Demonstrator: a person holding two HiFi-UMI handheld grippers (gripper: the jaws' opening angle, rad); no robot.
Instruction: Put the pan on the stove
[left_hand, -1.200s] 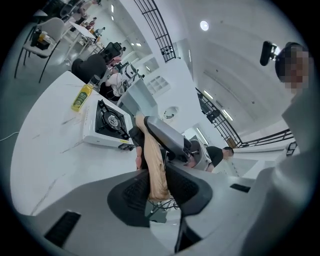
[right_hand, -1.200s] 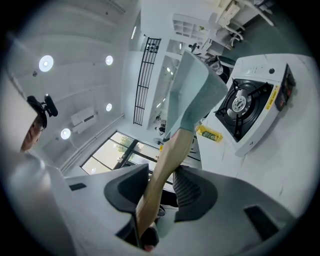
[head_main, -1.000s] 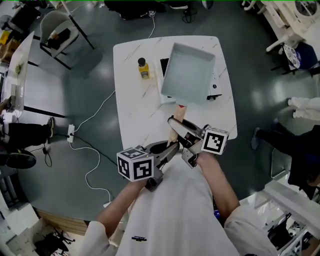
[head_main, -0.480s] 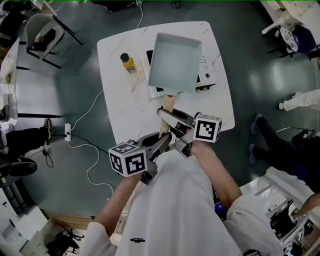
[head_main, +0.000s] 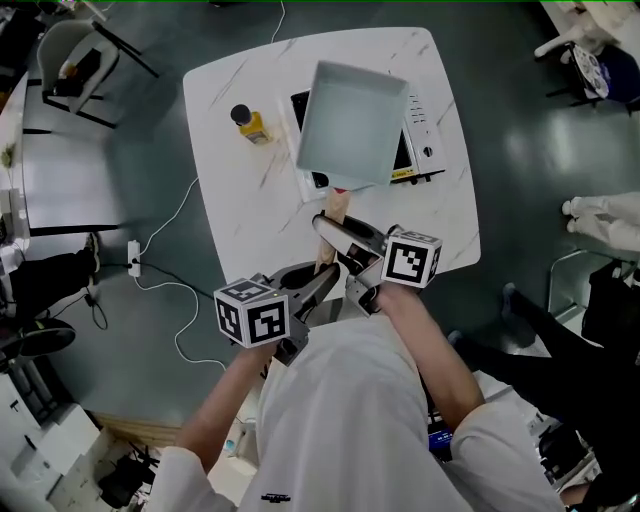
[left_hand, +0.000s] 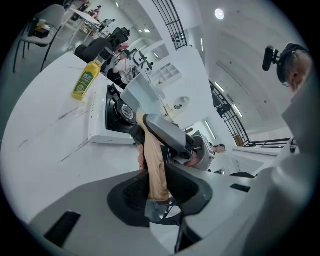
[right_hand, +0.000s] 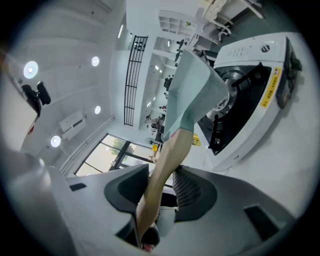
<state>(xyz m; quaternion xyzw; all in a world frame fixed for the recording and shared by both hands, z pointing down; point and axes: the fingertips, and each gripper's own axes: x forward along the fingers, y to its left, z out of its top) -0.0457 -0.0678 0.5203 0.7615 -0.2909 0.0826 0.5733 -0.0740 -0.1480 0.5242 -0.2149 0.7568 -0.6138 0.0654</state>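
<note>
A square pale grey-blue pan (head_main: 352, 125) with a wooden handle (head_main: 335, 212) hangs tilted over the white stove (head_main: 420, 125) with its black top, at the table's far side. Both grippers hold the handle. My right gripper (head_main: 332, 230) is shut on it nearer the pan, and my left gripper (head_main: 326, 282) is shut on its near end. In the left gripper view the handle (left_hand: 154, 160) runs up between the left gripper's (left_hand: 153, 184) dark pads toward the pan (left_hand: 142, 95). In the right gripper view the handle (right_hand: 167, 162) crosses the right gripper (right_hand: 161, 189), with the pan (right_hand: 192, 92) above the stove (right_hand: 252, 97).
A yellow bottle (head_main: 248, 122) with a dark cap stands on the white table (head_main: 250, 215), left of the stove. White cables trail on the dark floor at the left. Chairs and other tables stand further off on both sides.
The head view has drifted, so the table sits higher and further left. Both grippers keep their hold on the handle; more of the stove's right side now shows beside the pan.
</note>
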